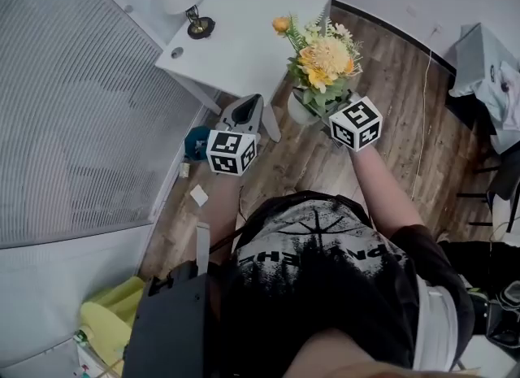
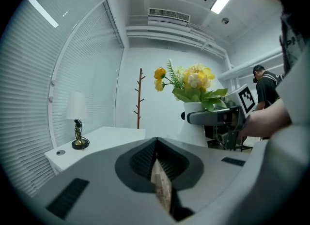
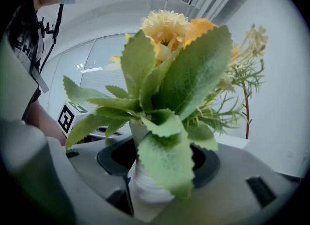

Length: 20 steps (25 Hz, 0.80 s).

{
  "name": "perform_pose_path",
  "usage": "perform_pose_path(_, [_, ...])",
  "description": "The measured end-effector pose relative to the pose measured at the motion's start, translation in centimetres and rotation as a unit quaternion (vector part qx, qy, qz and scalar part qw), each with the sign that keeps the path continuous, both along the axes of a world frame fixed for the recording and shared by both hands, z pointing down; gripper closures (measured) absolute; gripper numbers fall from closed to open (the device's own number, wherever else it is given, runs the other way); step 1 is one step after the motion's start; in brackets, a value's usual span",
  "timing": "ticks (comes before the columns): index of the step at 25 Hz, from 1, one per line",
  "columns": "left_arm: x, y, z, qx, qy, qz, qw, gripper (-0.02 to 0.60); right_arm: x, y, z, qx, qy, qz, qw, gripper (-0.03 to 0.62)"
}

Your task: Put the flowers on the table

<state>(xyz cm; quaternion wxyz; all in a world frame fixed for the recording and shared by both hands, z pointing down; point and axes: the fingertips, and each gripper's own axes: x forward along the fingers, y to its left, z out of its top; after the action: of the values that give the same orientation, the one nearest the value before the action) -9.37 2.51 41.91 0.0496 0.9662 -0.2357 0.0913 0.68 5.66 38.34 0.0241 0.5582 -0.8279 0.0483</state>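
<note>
The right gripper (image 3: 162,165) is pinching the white vase (image 3: 143,186) between its spread jaws. In its own view, the pads are pressing on the ribbed base at lower centre. Broad green leaves and the yellow and orange flowers (image 3: 169,25) are filling most of that frame and hiding the table. The left gripper's marker cube is showing at the left edge.

The left gripper (image 2: 156,155) is carrying nothing. In its own view the jaws are lying pressed together at lower centre, with only a sliver of wood-coloured floor showing through the seam.

That view is also giving the side-on picture that the other gripper view lacks. The right gripper (image 2: 213,117) is clasping the vase (image 2: 194,122) at right of centre, with the flowers (image 2: 190,80) standing upright above it. The white table (image 2: 109,139) is lying at lower left with a lamp (image 2: 76,115) on it, and a bare coat stand (image 2: 139,98) is standing behind.

Only the head view is showing the layout from above. The flowers (image 1: 323,55) are hanging over the wood floor (image 1: 398,92) at upper centre. They are just beside the near corner of the table (image 1: 244,31), not on it. The left gripper (image 1: 250,105) is sitting left of the right gripper (image 1: 314,108), close under the table's edge.
</note>
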Motion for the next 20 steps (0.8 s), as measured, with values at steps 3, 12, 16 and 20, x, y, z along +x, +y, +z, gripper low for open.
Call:
perform_pose_path(3, [-0.3, -2.5, 0.6, -0.007, -0.001, 0.008, 0.9999, 0.569, -0.4, -2.6, 0.5, -0.005, 0.003, 0.005, 1.000, 0.345])
perform_pose_path(12, [0.4, -3.4, 0.8, -0.012, 0.007, 0.013, 0.9998, 0.569, 0.0, -3.6, 0.8, -0.002, 0.015, 0.008, 1.000, 0.345])
perform_pose_path(16, [1.0, -5.9, 1.5, -0.025, 0.005, 0.013, 0.9996, 0.569, 0.7, -6.1, 0.7, -0.009, 0.013, 0.009, 1.000, 0.345])
perform_pose_path(20, [1.8, -7.3, 2.2, -0.031, 0.005, 0.010, 0.9995, 0.569, 1.6, -7.7, 1.6, -0.017, 0.012, 0.007, 1.000, 0.345])
